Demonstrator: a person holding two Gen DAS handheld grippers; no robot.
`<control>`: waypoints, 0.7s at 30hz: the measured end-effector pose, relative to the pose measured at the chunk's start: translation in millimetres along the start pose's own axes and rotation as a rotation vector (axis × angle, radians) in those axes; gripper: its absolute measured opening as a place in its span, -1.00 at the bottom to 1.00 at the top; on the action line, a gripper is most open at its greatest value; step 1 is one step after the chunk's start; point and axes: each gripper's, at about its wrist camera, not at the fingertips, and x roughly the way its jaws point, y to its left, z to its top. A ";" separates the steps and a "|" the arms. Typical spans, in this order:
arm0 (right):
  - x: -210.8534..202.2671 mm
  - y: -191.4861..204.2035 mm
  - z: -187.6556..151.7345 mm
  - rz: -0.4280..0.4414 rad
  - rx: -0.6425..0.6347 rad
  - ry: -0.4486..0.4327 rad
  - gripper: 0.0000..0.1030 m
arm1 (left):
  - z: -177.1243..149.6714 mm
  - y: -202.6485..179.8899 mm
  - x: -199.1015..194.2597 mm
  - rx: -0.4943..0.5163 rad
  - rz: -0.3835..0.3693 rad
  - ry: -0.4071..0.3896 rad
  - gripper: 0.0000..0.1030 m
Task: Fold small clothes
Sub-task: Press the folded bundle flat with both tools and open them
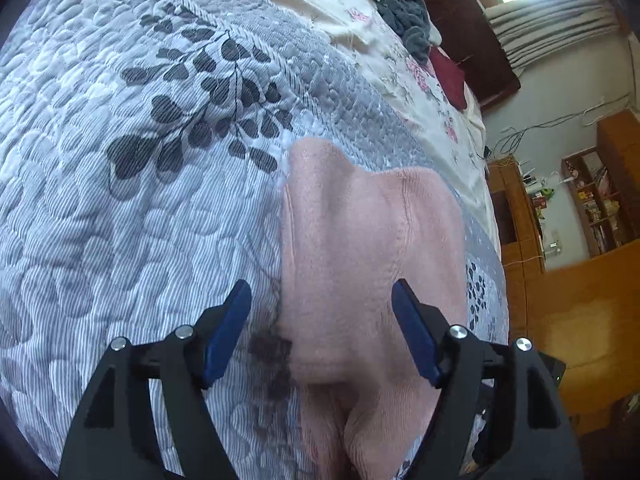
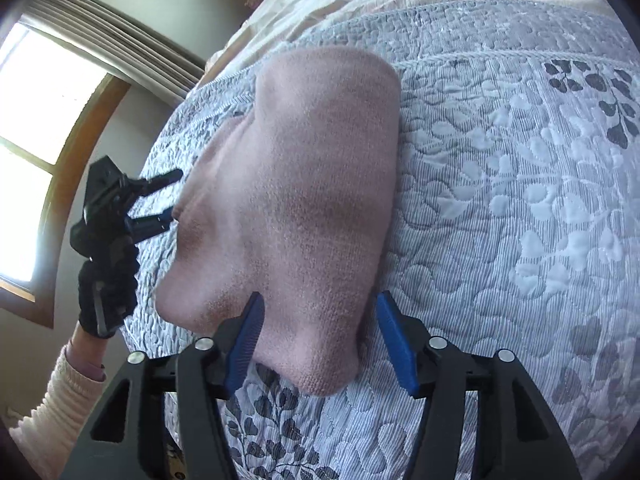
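In the left view, the left gripper [image 1: 322, 320] has its blue tongs wide apart and holds nothing. The pink cloth [image 1: 360, 248] lies on the quilt [image 1: 120, 200] right under it and between the tongs. It looks partly folded, with soft bumps in it. Far up the bed sits a grey cloth [image 1: 400, 4] and a red thing [image 1: 448, 72], well away from the pink one. A wooden shelf [image 1: 592, 200] stands off to the side by the wall. In the right view, the right gripper [image 2: 320, 340] also has its tongs apart, with the near end of the pink cloth [image 2: 304, 184] between them but not pinched. The left gripper [image 2: 168, 196] shows at the far side of the cloth, open too, held by a hand in a dark glove [image 2: 106, 296] with a white sleeve [image 2: 56, 412]. A window [image 2: 32, 120] is behind it. I think a tong could grab the quilt along with the cloth, since the cloth lies flat on it. It could also pinch only the top layer, and then the fold would come apart. Nothing stands in the way of either gripper
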 end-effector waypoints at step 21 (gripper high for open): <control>85.0 -48.0 83.1 0.259 0.200 0.046 0.90 | 8.4 -34.8 93.1 0.184 -0.102 0.184 0.73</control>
